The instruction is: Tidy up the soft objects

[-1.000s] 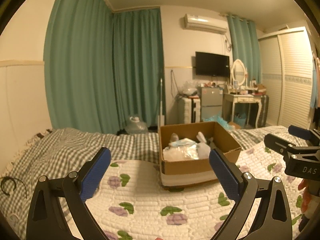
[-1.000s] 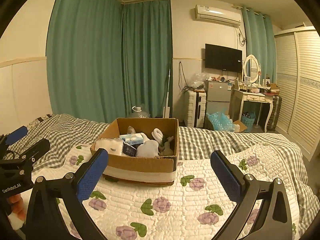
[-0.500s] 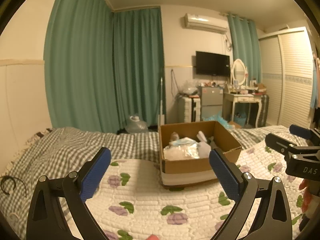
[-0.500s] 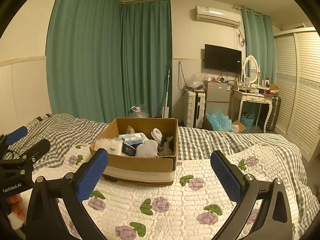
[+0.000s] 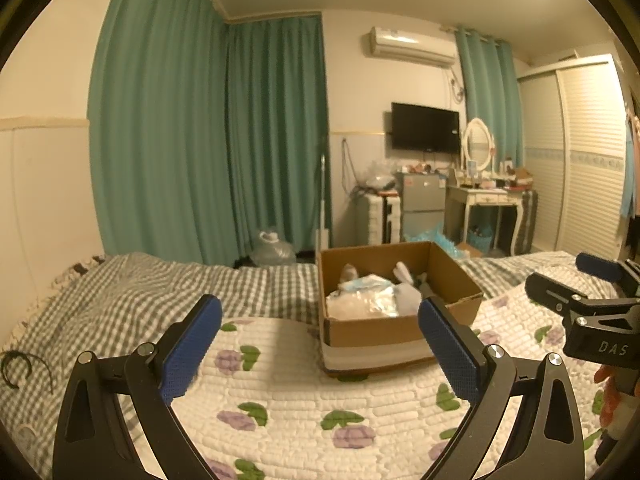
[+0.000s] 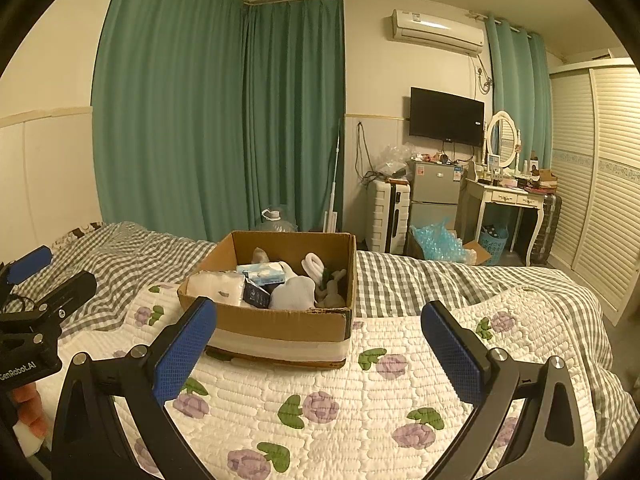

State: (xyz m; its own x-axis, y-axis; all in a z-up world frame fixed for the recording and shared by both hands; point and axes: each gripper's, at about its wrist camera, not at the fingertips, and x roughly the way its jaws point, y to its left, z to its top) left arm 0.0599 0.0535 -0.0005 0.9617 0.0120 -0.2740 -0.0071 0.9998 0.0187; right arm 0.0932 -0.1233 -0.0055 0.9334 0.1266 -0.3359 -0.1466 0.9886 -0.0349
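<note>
Sitting on quilt [image 6: 360, 408]: cardboard box [image 6: 280, 324] holding tissue packs [image 6: 262, 273] and socks [image 6: 292, 294], right-view only; left gripper [image 5: 320, 344], right gripper [image 6: 320, 344] gaping wide, empty.

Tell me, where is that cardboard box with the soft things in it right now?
The cardboard box sits on the flowered quilt on the bed, ahead of both open grippers, left of centre in the right wrist view, with the green curtains behind it.
</note>
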